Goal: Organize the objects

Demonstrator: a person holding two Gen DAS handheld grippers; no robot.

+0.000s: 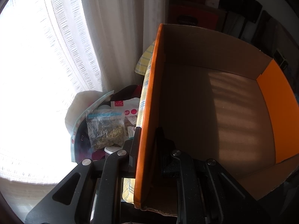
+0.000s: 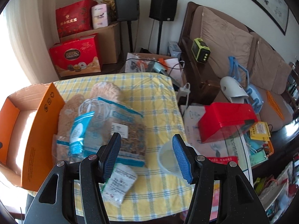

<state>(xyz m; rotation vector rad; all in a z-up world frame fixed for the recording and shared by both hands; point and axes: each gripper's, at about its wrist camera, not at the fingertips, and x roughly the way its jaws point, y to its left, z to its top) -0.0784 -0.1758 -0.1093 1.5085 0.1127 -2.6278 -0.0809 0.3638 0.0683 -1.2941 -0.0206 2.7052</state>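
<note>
On the orange box (image 1: 147, 112) wall, left tongs (image 1: 145, 141) clamped; right tongs (image 2: 146, 156) parted, empty.

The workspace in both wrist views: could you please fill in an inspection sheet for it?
Surface: yellow checked cloth over the table.
Job's things: orange box at the cloth's edge, nothing seen inside; zip bag, blue tube, white packet, clear cup and plush on the cloth.
Clutter: red box, papers and bags beside the table.
Grippers: left claw shut on the orange box's wall; right claw open, holding nothing, above the cloth.
Cables: white cord on the plush; black lead behind the table.
Surroundings: sofa, speakers, gift boxes, curtain.
</note>
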